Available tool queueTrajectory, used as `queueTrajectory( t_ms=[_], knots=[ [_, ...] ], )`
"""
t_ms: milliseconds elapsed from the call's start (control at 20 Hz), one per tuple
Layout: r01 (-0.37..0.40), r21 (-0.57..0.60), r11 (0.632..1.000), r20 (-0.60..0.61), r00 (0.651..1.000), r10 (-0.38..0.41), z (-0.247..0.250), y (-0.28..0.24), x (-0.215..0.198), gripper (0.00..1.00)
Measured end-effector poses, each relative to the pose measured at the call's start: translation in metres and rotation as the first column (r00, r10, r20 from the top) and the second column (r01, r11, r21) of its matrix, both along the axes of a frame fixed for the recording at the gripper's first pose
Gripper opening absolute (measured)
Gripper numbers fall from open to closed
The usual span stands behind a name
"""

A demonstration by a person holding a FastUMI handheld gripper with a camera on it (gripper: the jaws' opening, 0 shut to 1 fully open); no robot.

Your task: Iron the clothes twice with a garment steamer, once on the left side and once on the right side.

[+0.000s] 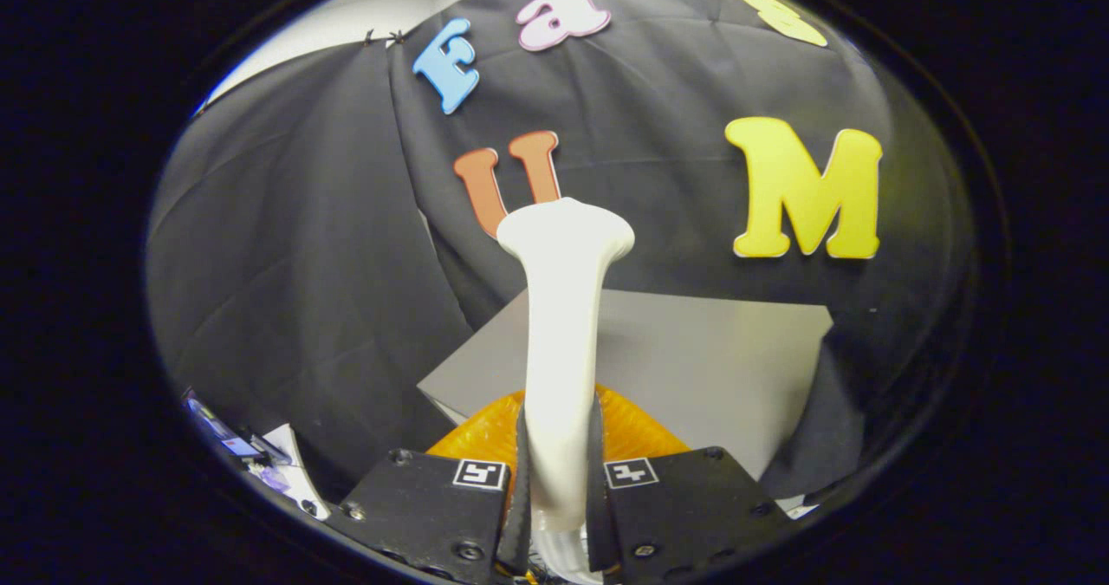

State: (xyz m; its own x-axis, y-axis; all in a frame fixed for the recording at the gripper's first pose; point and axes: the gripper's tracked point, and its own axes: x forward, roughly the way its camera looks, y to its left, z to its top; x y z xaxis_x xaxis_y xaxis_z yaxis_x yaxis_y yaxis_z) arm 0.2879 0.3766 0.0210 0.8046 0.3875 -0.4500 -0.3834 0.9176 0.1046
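Claw [561,490] clamped on steamer [563,325] handle, head pointing ahead beyond fingers. Orange thing [632,429] under it, grey tabletop [719,360] beyond. Steamer lifted; garment unseen. Next, probably: bring head to clothes' left side.

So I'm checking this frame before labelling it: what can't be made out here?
- Steamer handle: its lower end is hidden between the gripper fingers shut on it.
- Orange item: mostly hidden behind handle and fingers.
- Grey board: its near part is covered.
- Clutter: too small.
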Motion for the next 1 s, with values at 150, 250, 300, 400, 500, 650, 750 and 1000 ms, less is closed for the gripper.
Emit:
queueTrajectory(
  t_ms=[150,250,300,400,500,650,750,1000],
  knots=[
    [0.022,0.011,1.0,0.064,0.998,-0.022,0.031,-0.032,-0.031,0.28],
    [0.035,0.04,0.999,0.131,0.991,-0.04,0.054,-0.054,-0.057,0.28],
    [0.037,0.044,0.998,0.176,0.983,-0.044,0.067,-0.065,-0.07,0.28],
    [0.06,0.047,0.997,0.253,0.965,-0.07,0.094,-0.091,-0.096,0.28],
    [0.111,0.056,0.992,0.311,0.942,-0.123,0.114,-0.124,-0.118,0.28],
    [0.191,0.054,0.98,0.415,0.889,-0.196,0.146,-0.172,-0.141,0.28],
    [0.238,0.051,0.97,0.462,0.856,-0.234,0.159,-0.196,-0.15,0.28],
    [0.291,0.049,0.955,0.525,0.806,-0.273,0.182,-0.255,-0.162,0.28]
  ],
)
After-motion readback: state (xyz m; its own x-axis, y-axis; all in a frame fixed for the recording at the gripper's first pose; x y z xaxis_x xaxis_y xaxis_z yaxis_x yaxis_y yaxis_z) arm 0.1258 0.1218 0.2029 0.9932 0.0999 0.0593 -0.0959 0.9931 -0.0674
